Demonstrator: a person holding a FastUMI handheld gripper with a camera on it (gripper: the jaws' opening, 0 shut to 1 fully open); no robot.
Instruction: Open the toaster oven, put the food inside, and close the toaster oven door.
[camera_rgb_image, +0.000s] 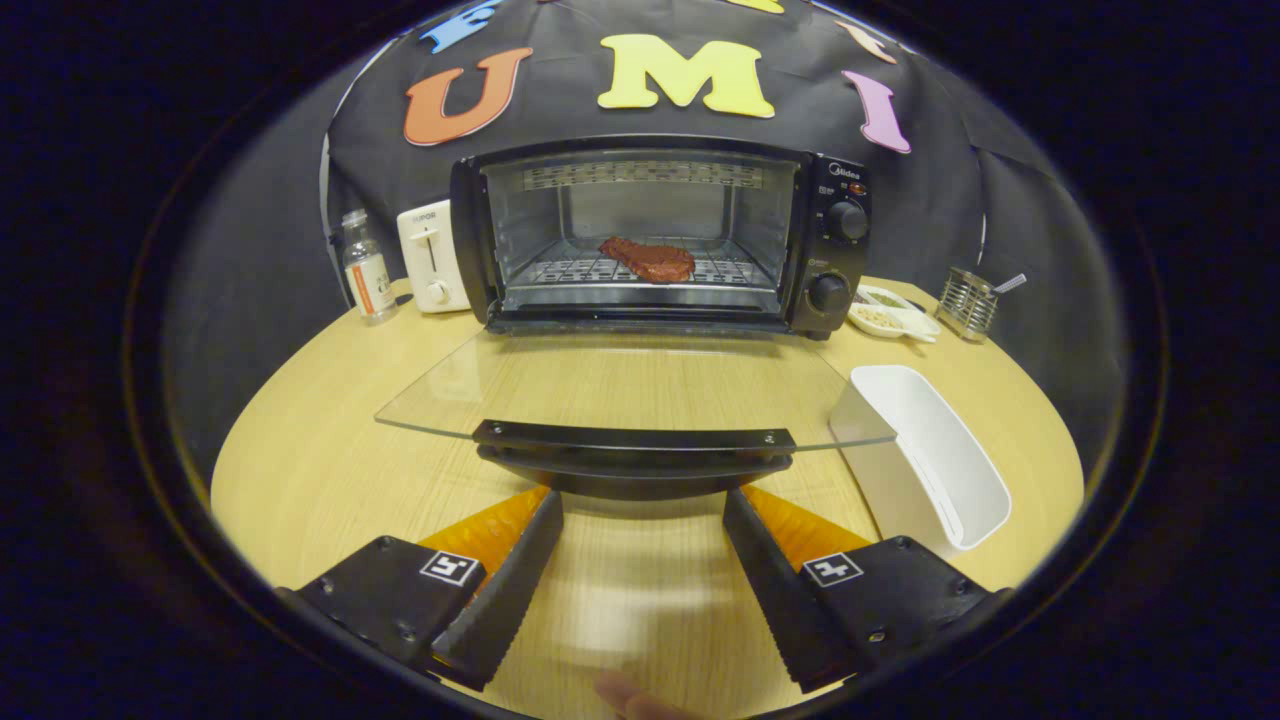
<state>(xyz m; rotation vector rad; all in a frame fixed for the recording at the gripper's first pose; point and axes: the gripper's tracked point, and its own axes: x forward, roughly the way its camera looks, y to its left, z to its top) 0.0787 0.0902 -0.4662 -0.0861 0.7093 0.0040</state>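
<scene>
Wooden round table (330, 470) before black booth wall; toaster oven (660, 240) at table's far edge, glass door (600, 385) dropped flat toward gripper, door handle (634, 455) just ahead of fingertips. Food (648, 260) on rack inside. Gripper (643, 510) spread wide, holding nothing. Judged step: closing door; best to come under handle, lift evenly at middle, swing up until latched. White container (935, 455) sits beside door's right corner, near right finger; left side open. Toaster (432, 258), bottle (365, 268), dish (893, 312) flank oven along far edge, well apart from door's arc
</scene>
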